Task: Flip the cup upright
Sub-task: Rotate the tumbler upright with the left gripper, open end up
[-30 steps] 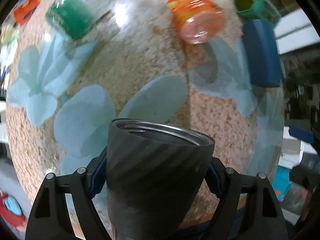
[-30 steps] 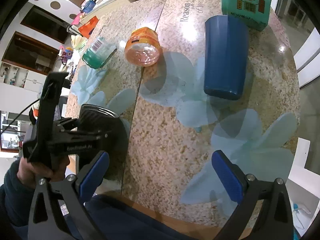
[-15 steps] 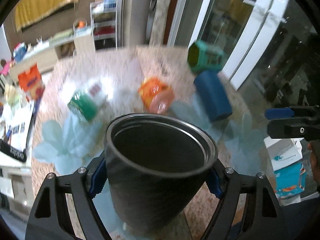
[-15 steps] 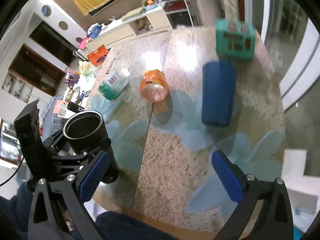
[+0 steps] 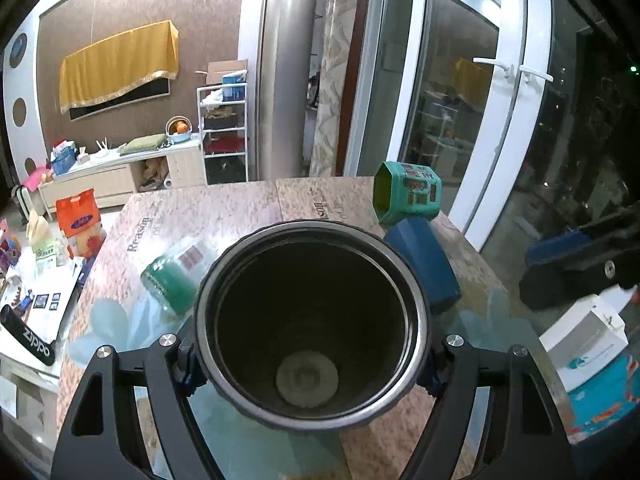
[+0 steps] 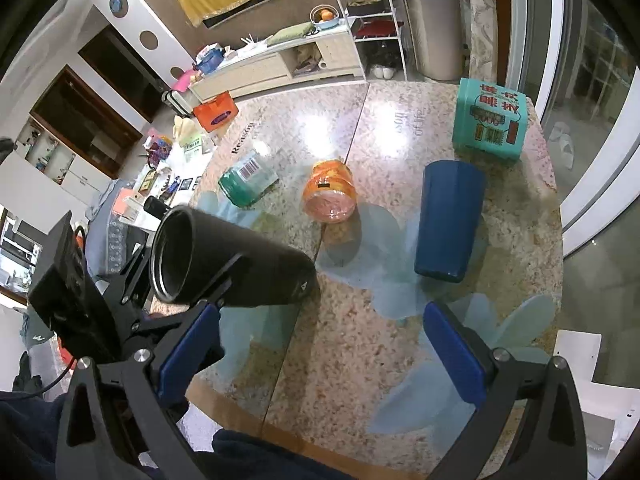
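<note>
While tilted, black cup (image 5: 310, 328) clamped between left fingers (image 5: 188, 364) — mouth toward camera

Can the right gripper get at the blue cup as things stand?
Probably yes. The right gripper is open and empty, and the blue cup lies on its side ahead with bare table between; the black cup sits off left.

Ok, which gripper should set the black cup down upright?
Left. The left gripper is already shut on the black cup, tilted over the table; the right gripper is open and empty.
</note>
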The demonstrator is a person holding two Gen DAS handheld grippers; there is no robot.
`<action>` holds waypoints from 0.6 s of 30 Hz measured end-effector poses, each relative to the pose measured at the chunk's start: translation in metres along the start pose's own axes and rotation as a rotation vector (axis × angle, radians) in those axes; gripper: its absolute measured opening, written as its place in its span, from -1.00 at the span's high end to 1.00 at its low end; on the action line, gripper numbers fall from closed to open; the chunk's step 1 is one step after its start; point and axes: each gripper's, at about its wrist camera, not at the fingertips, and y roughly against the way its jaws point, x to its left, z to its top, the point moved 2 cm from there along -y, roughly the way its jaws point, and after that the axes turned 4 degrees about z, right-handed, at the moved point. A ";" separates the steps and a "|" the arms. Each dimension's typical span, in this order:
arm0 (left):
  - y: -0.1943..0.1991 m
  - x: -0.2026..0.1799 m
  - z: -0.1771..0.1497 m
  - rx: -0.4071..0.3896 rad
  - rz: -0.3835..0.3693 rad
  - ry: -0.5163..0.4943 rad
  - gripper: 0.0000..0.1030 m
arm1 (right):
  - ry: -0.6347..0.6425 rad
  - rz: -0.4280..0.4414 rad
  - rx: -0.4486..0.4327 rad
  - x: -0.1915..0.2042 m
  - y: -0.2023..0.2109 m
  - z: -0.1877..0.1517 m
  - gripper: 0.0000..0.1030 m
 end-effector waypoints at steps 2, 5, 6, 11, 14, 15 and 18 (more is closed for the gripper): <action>-0.002 -0.002 0.001 -0.012 0.005 0.004 -0.57 | 0.006 -0.001 0.018 -0.001 -0.002 -0.001 -1.00; -0.002 -0.008 -0.001 -0.033 0.017 -0.017 -0.57 | 0.008 -0.001 0.040 -0.001 -0.005 -0.002 -1.00; -0.004 -0.010 -0.001 -0.038 0.019 -0.028 -0.57 | 0.007 0.002 0.044 -0.001 -0.006 -0.002 -1.00; -0.005 -0.019 -0.001 -0.056 0.024 -0.077 -0.57 | -0.006 0.011 0.055 -0.002 -0.009 -0.003 -1.00; -0.007 -0.019 -0.001 -0.055 0.020 -0.081 -0.57 | -0.014 0.016 0.043 -0.003 -0.006 -0.002 -1.00; -0.007 -0.019 -0.001 -0.052 0.019 -0.080 -0.57 | -0.017 0.018 0.038 -0.002 -0.005 -0.001 -1.00; -0.008 -0.018 0.000 -0.040 0.023 -0.089 -0.57 | -0.031 0.032 0.020 -0.004 -0.002 0.001 -1.00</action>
